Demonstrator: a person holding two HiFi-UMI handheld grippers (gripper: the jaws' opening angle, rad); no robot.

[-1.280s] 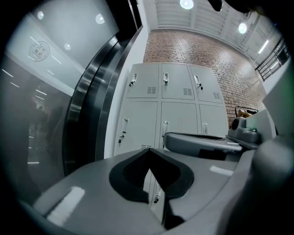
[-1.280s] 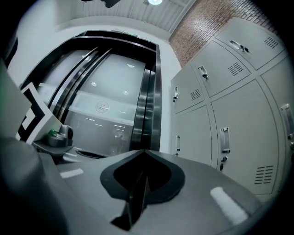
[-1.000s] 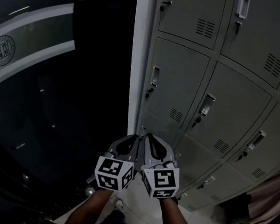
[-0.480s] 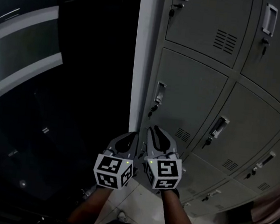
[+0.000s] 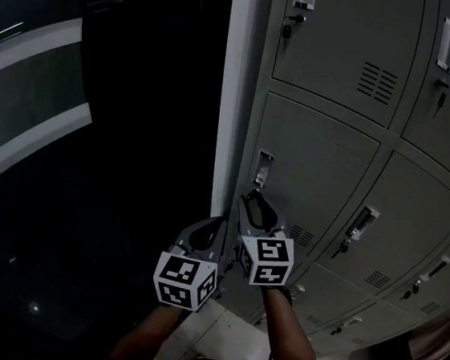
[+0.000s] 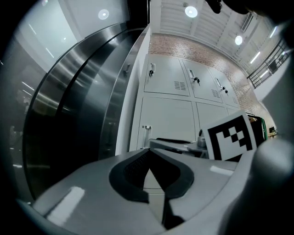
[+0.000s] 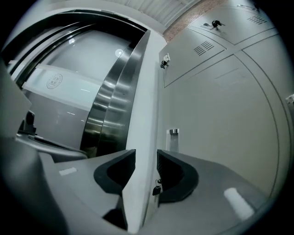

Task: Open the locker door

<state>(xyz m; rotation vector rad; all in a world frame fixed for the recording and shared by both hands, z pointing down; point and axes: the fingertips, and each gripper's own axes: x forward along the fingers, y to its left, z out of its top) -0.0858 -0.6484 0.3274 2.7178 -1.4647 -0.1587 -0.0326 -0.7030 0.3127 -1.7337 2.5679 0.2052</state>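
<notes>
The grey locker door (image 5: 314, 177) in the bank's left column has a small metal handle (image 5: 263, 169) near its left edge, with a dark key (image 5: 249, 192) hanging just below it. My right gripper (image 5: 253, 201) points level at the door, its tips just under the handle. In the right gripper view the right gripper (image 7: 146, 160) is open and its jaws have just been opening. The handle (image 7: 173, 137) stands beyond them and the key (image 7: 156, 189) shows low in the gap, unpressed. My left gripper (image 5: 209, 231) trails beside it, and the left gripper (image 6: 149, 153) is shut and empty.
A white post (image 5: 232, 95) borders the lockers on the left, with a dark curved glass and metal wall (image 5: 47, 114) beyond it. More locker doors (image 5: 412, 237) fill the right. Clothing (image 5: 431, 356) hangs at the lower right, above the pale floor tiles (image 5: 223, 336).
Both grippers have moved forward toward the lockers. The right one has pulled ahead of the left and now reaches just under the door's handle.
</notes>
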